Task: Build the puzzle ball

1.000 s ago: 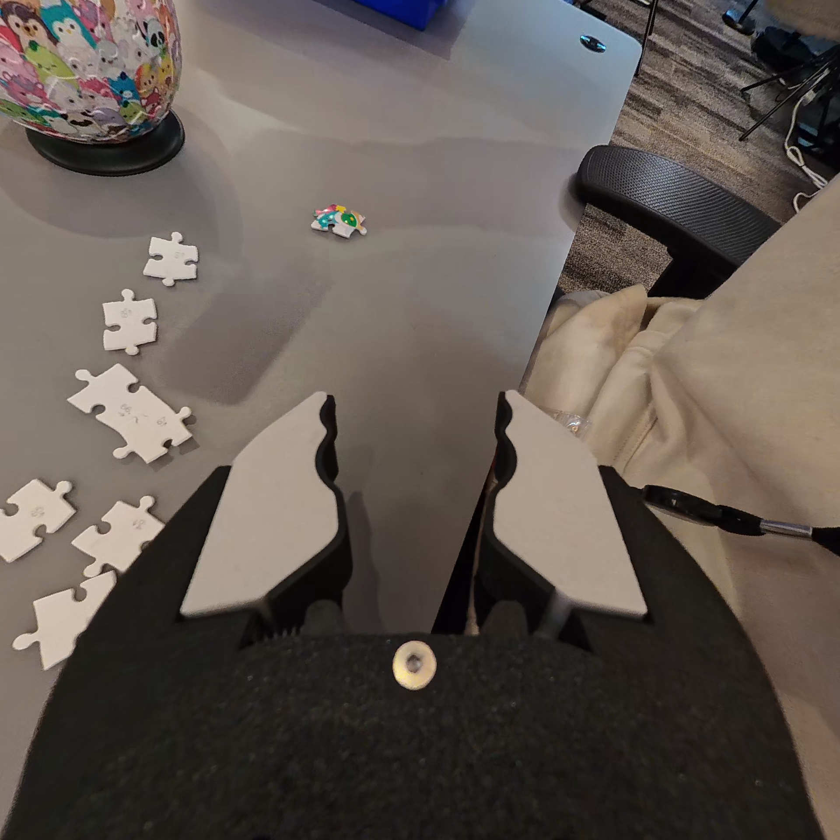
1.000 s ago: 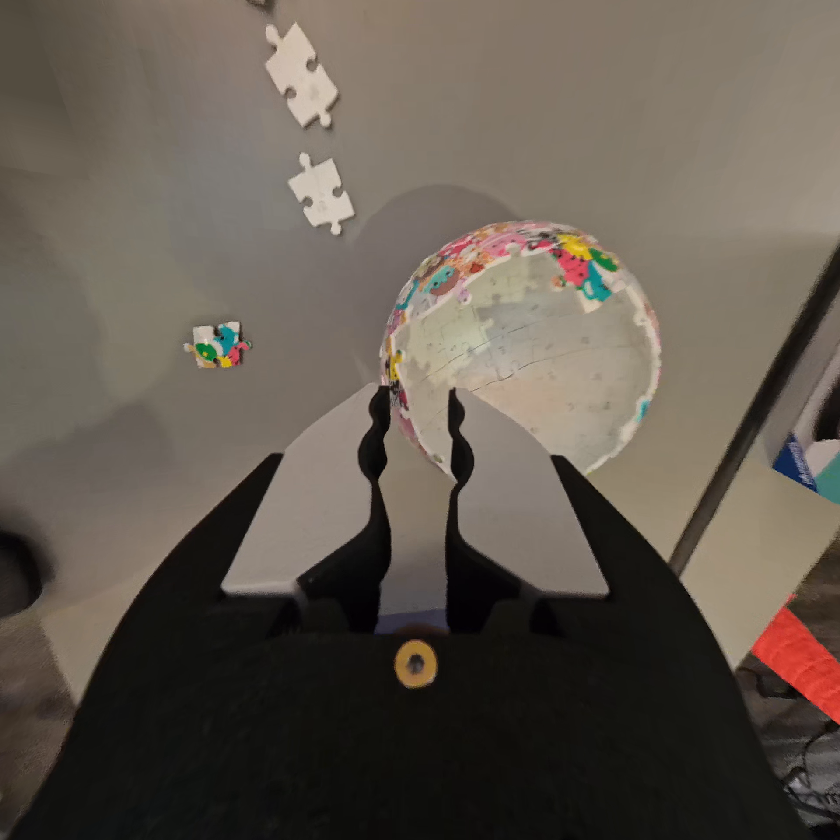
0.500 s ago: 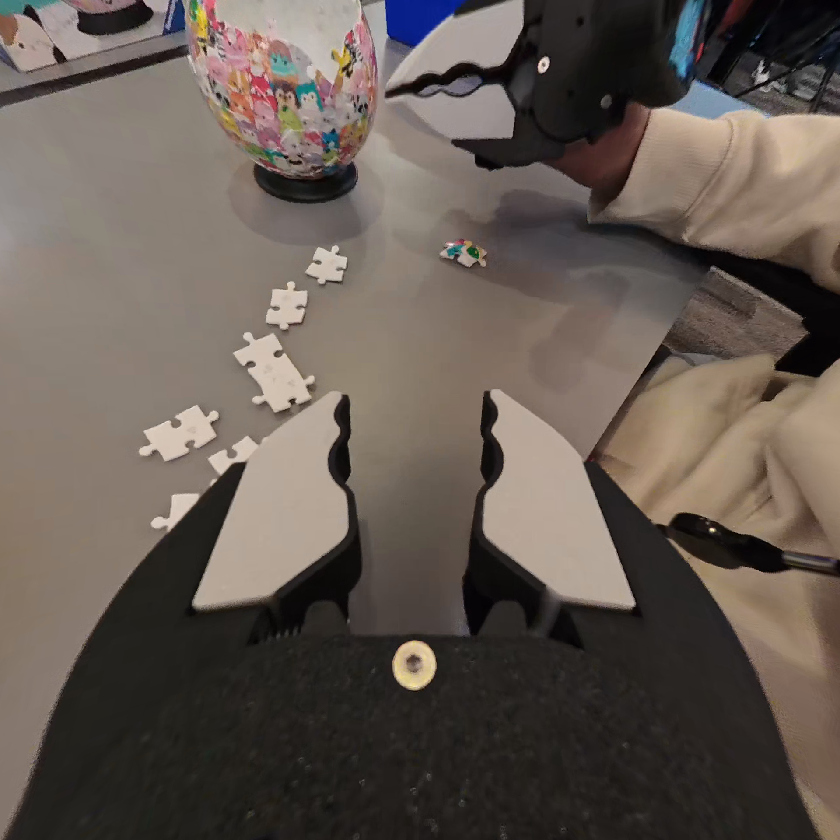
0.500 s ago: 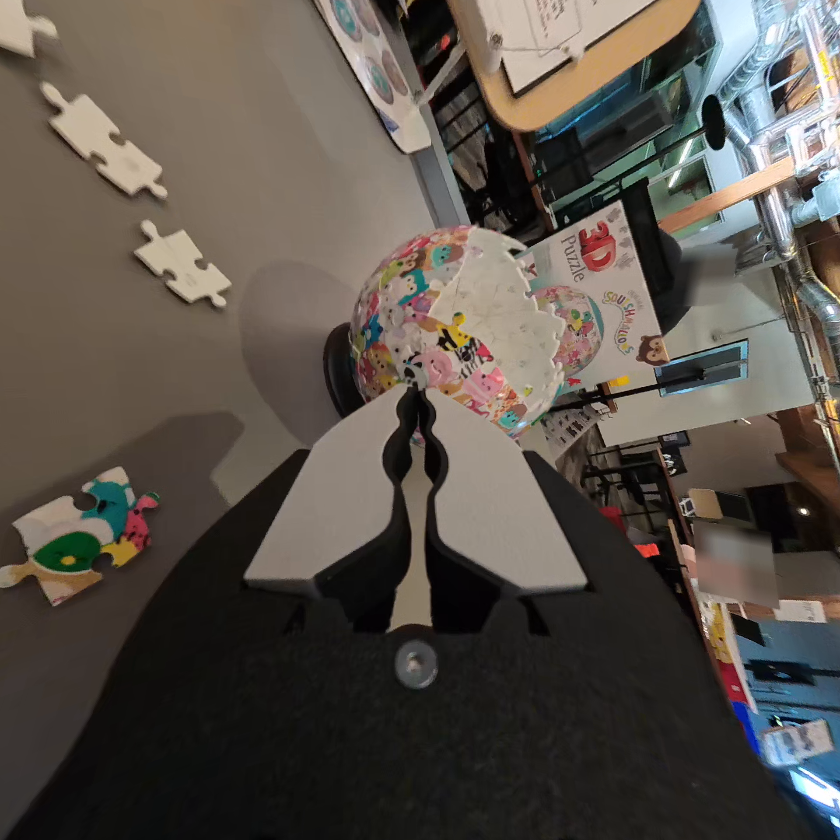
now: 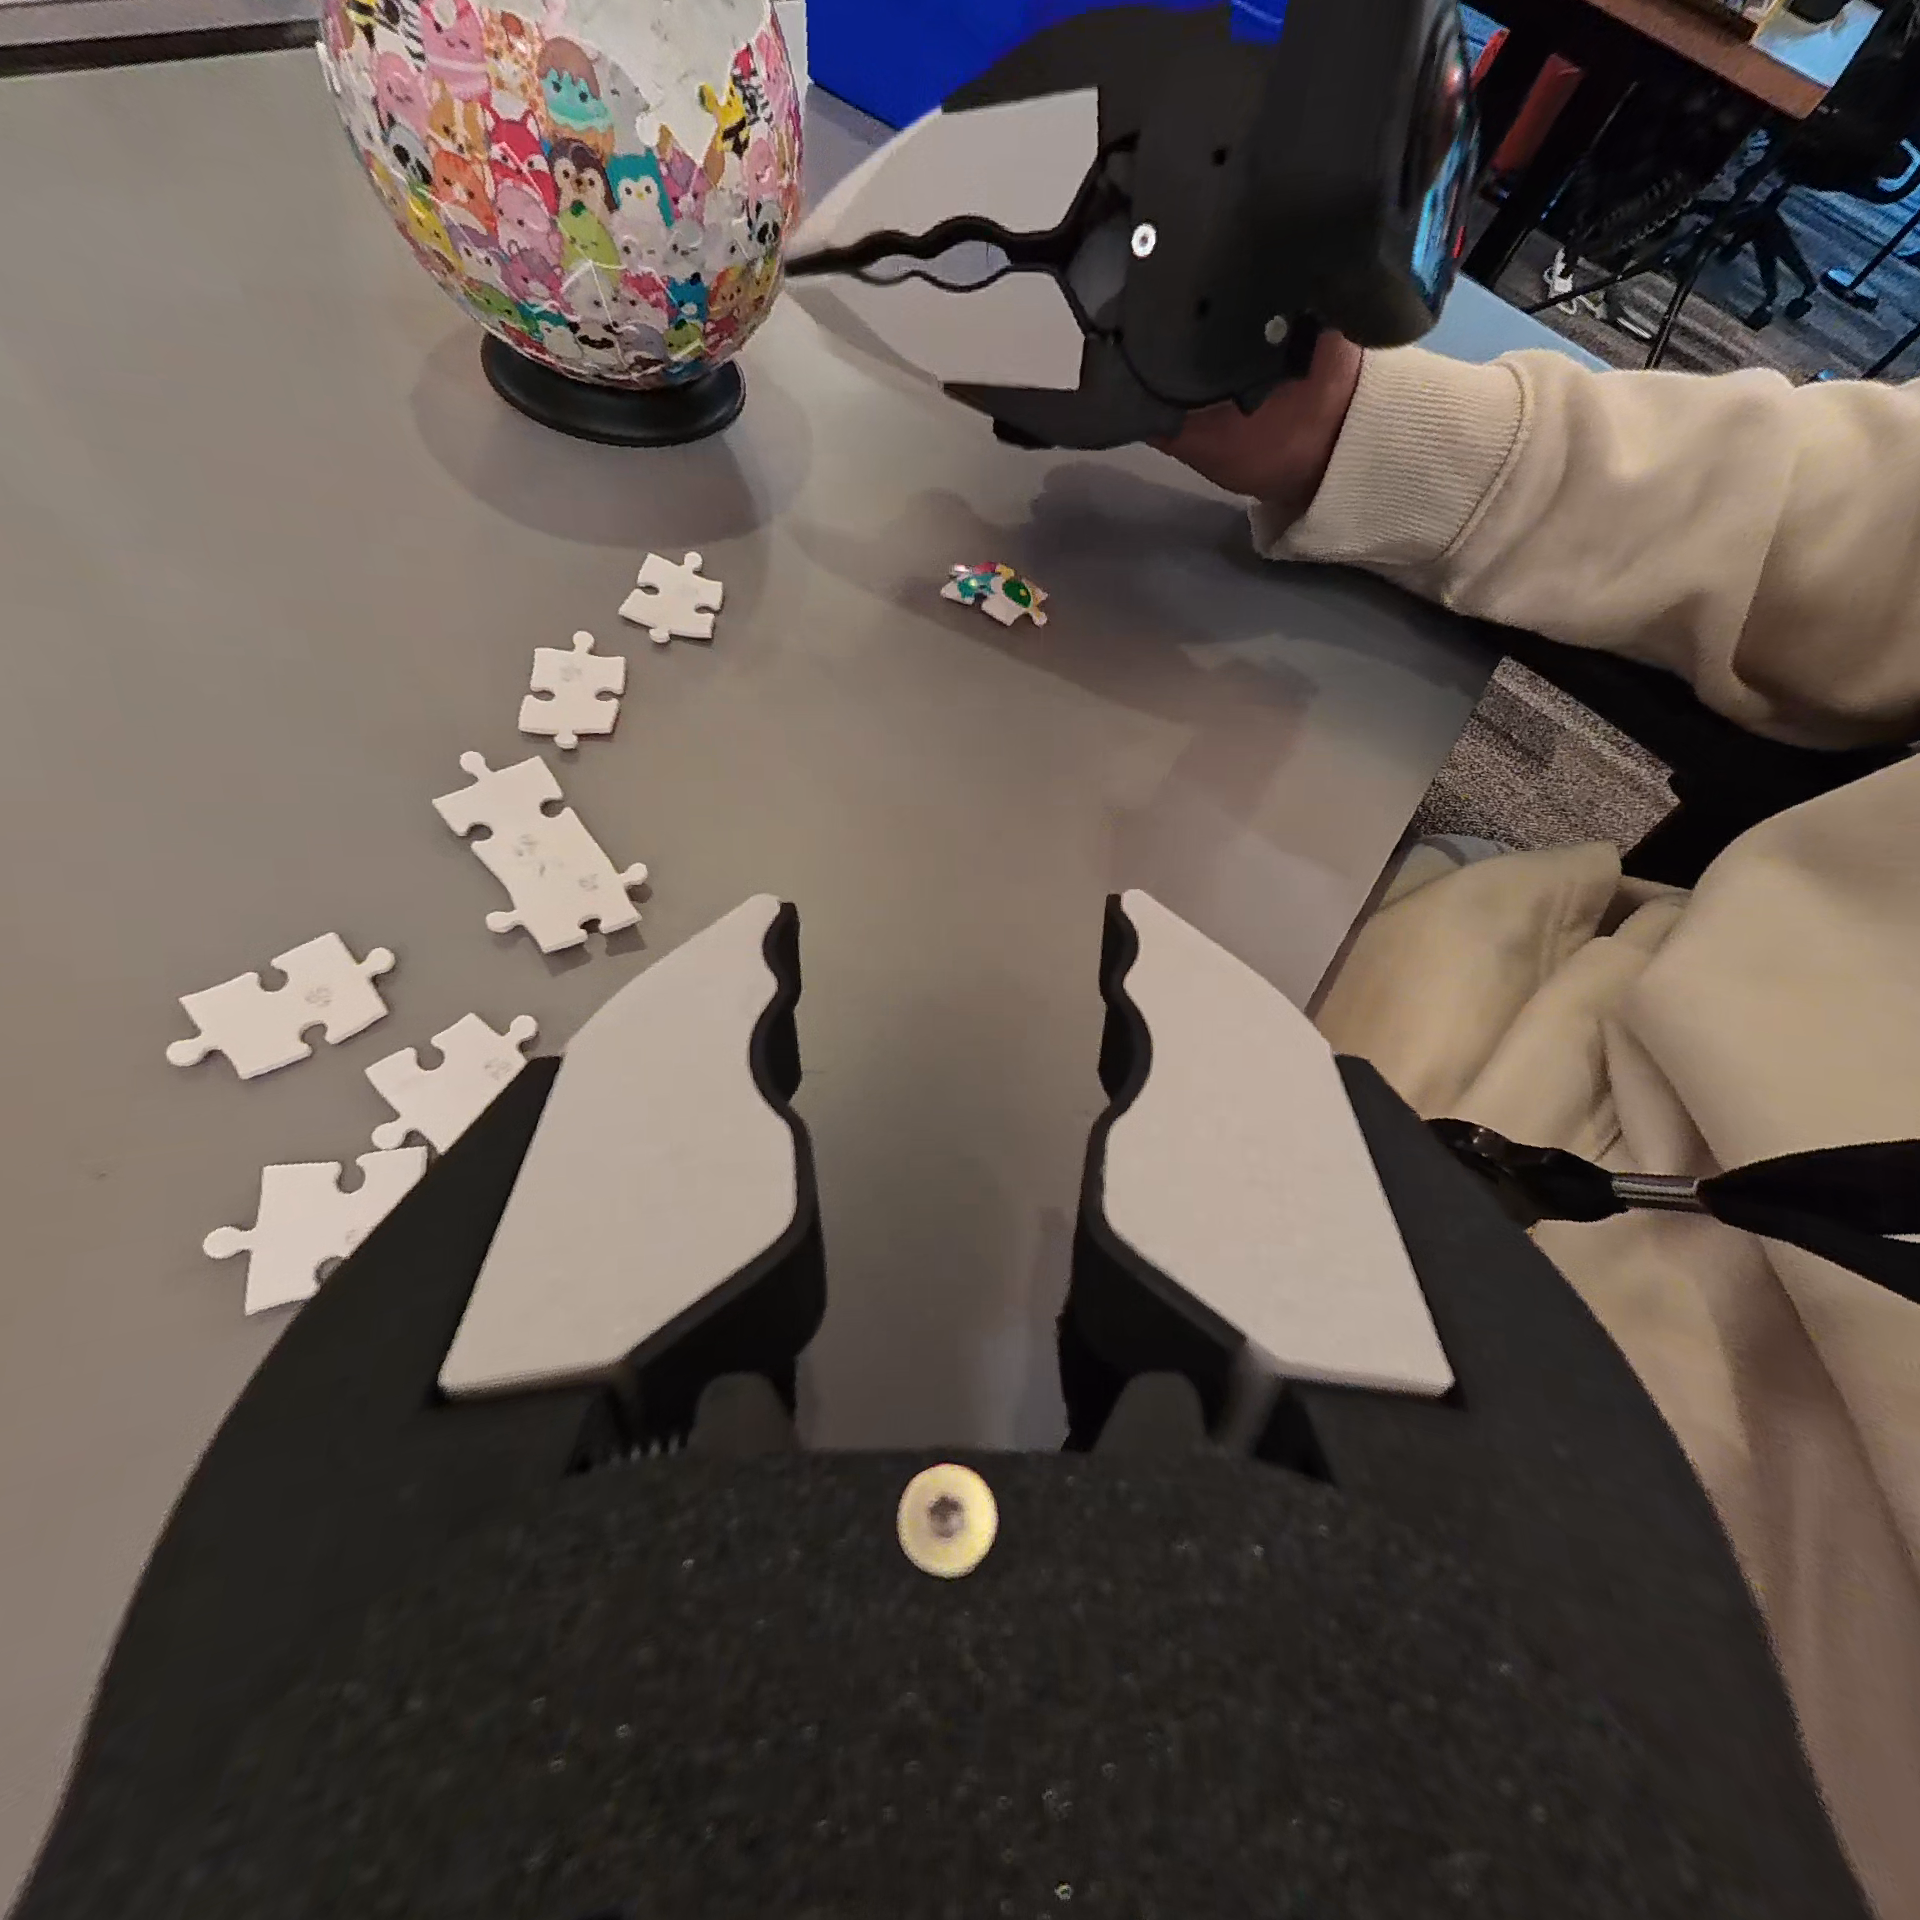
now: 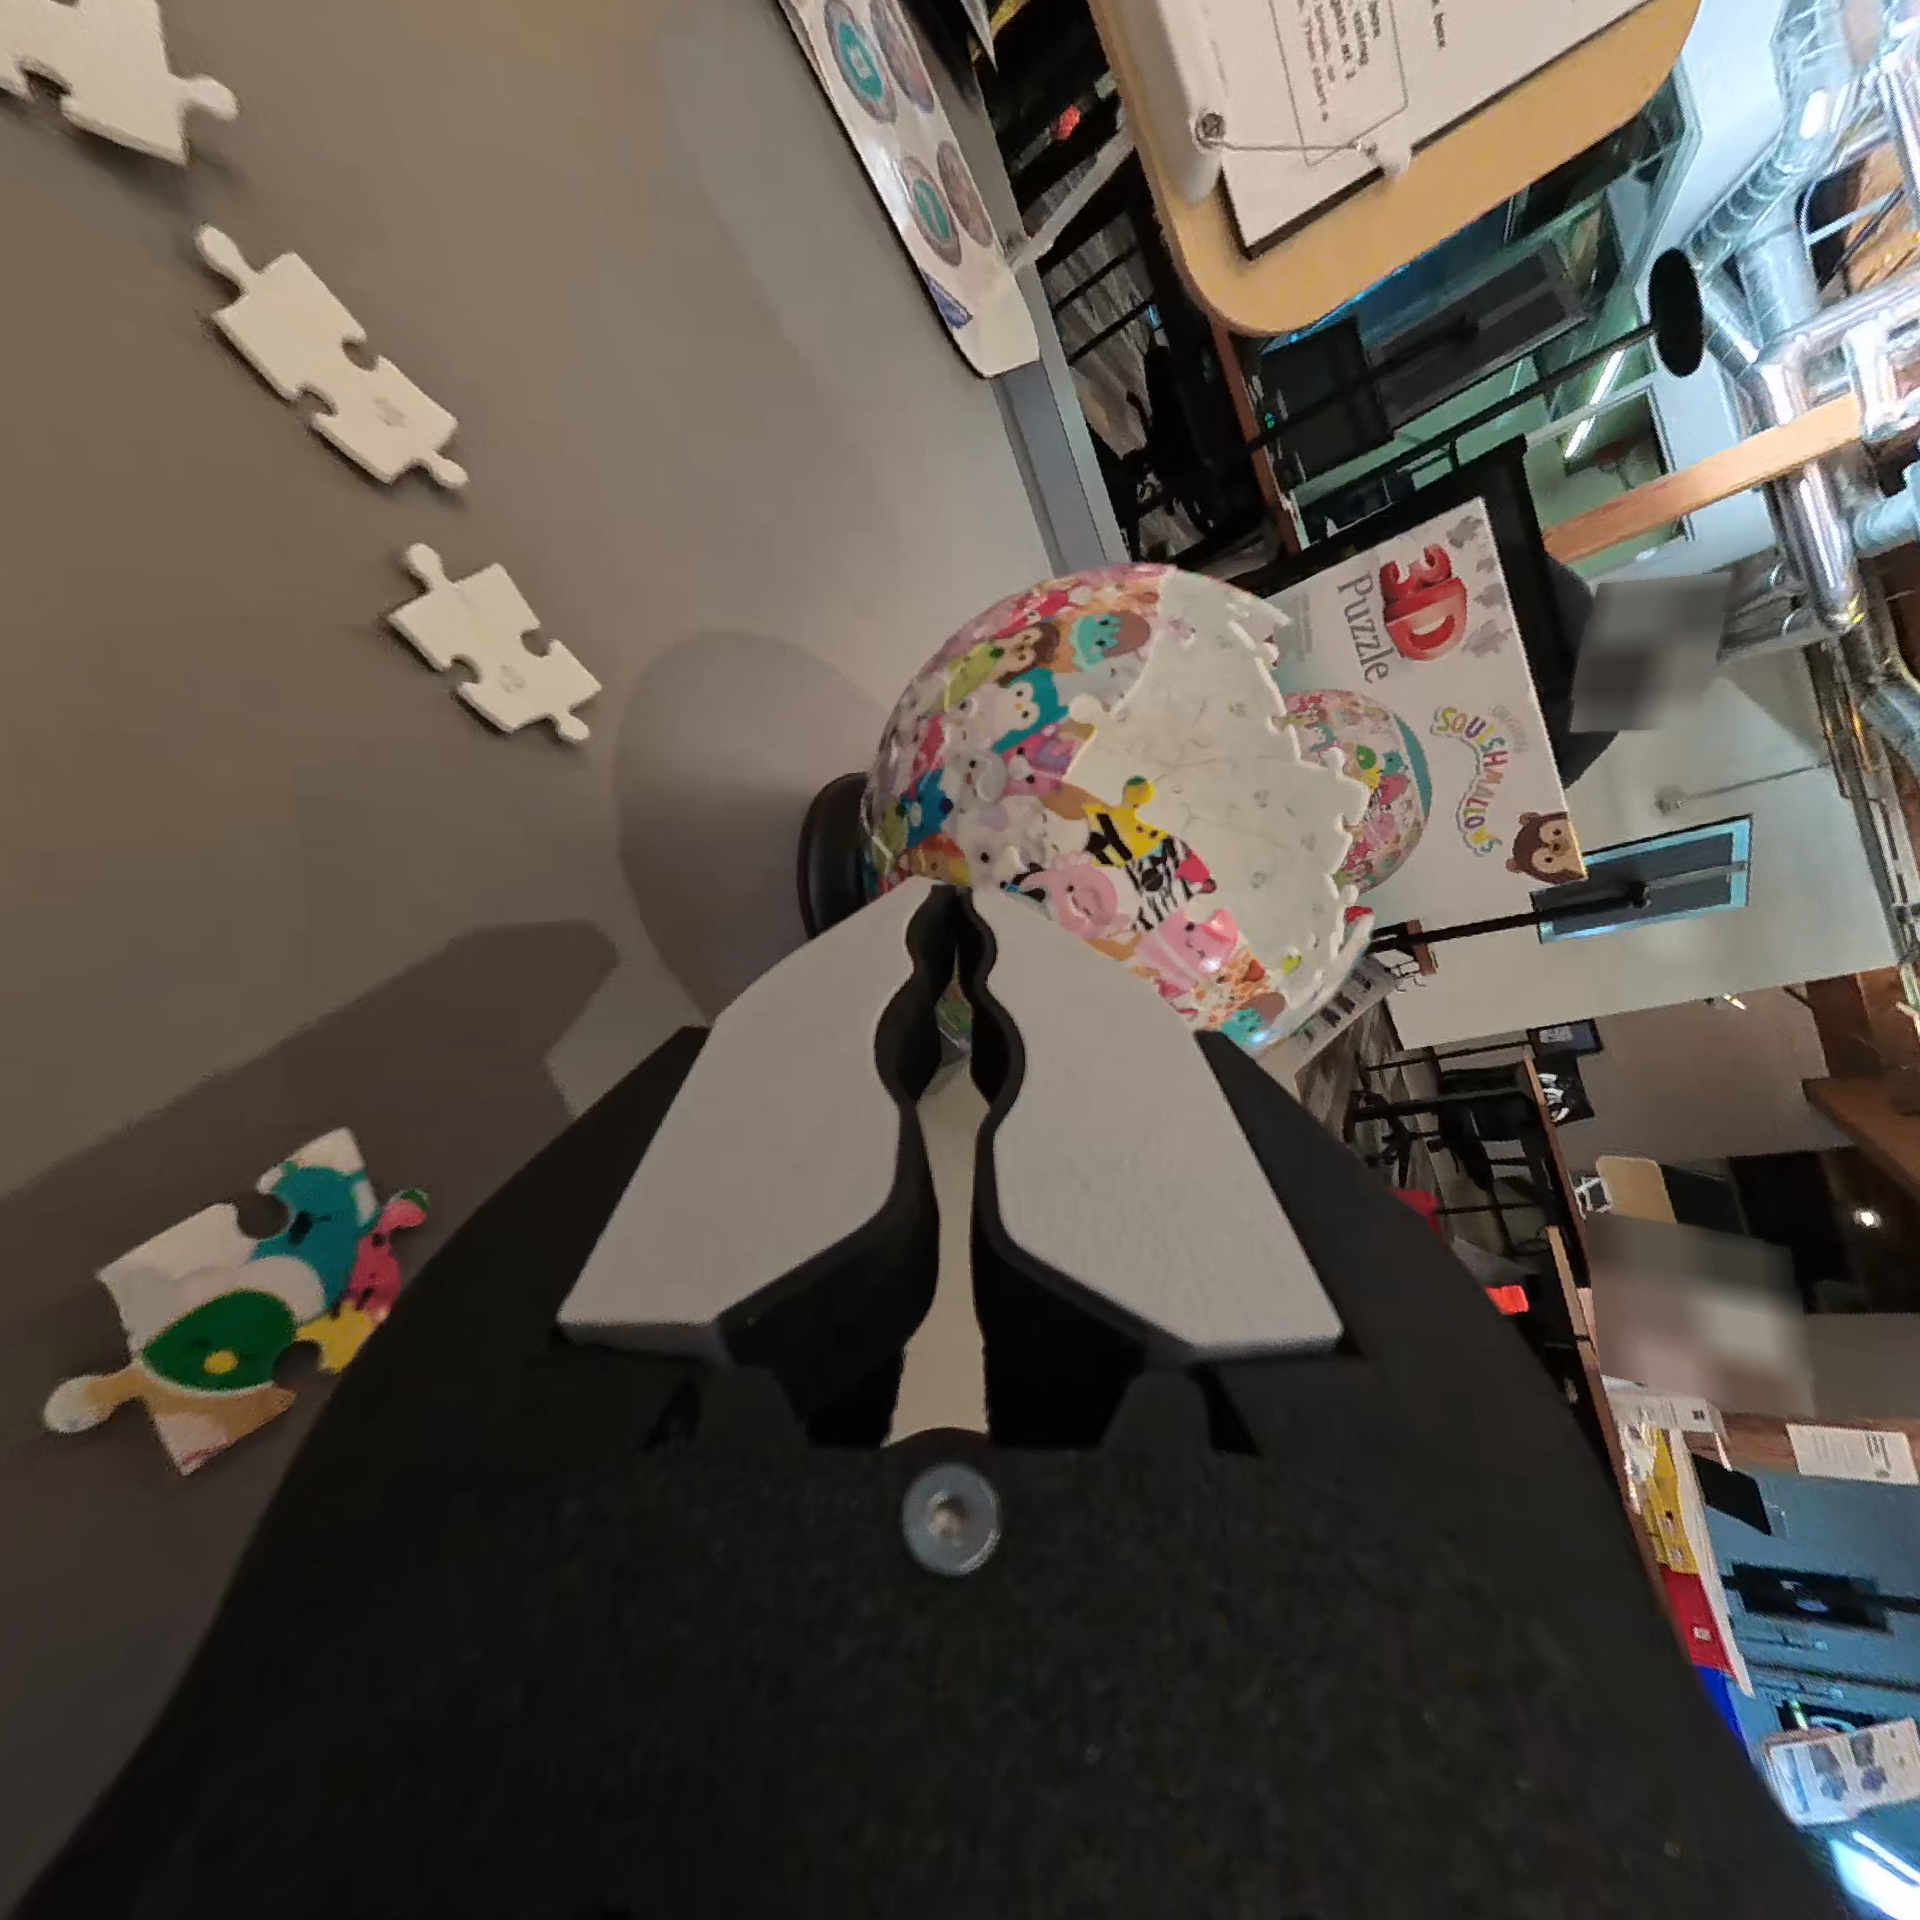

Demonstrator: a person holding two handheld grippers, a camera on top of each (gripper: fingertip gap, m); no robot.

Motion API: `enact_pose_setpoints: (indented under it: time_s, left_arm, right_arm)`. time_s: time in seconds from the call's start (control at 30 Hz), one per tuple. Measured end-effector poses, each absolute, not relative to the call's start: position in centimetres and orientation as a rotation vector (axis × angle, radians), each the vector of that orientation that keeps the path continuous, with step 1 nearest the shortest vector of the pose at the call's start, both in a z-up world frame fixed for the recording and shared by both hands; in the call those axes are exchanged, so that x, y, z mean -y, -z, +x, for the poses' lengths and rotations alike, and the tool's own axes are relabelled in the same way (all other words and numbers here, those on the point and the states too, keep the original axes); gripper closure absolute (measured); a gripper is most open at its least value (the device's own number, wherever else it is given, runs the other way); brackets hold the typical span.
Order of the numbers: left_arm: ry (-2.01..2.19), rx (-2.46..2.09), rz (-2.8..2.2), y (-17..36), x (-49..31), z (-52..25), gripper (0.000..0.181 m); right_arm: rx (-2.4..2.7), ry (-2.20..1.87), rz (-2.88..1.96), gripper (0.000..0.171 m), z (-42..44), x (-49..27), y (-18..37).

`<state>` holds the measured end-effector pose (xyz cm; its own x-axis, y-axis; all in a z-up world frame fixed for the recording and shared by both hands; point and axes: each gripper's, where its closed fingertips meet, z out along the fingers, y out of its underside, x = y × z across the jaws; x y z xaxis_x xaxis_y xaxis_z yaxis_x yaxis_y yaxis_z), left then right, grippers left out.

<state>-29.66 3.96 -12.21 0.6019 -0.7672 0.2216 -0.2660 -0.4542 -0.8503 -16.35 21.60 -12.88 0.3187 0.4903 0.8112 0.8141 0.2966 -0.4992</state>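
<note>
The partly built puzzle ball, covered in colourful cartoon animals, stands on a black ring stand at the far left of the grey table. Its top is open, with a jagged white rim. My right gripper is shut and empty, turned on its side, with its tips at the ball's lower side. One colour-side-up piece lies below it, also in the right wrist view. My left gripper is open and empty, low over the table's near edge.
Several white face-down pieces lie in a curved row left of my left gripper; some show in the right wrist view. The puzzle's box stands behind the ball. A cream sleeve crosses the table's right edge. A blue bin sits far back. The gap from one gripper's tips to the other's is roughly 20 centimetres. Measured from the fingertips, the colour-side-up piece is 11 centimetres or so from the right gripper and 20 centimetres from the left. The right camera catches it too, in the right wrist view.
The right gripper's fingers have closed from a narrow gap to shut, and it has rolled sideways with its tips close to the ball. The left gripper has swung left toward the ball, still open.
</note>
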Motion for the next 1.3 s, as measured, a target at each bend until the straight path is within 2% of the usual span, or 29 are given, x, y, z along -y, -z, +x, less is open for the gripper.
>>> enact_pose_setpoints:
  time_s: [1.3]
  left_arm:
    - [0.791,-0.857,-2.011,12.4,-3.3,-29.2,0.126]
  right_arm:
    - [1.276,0.323,-1.382,0.171,-15.9,-23.0,11.9]
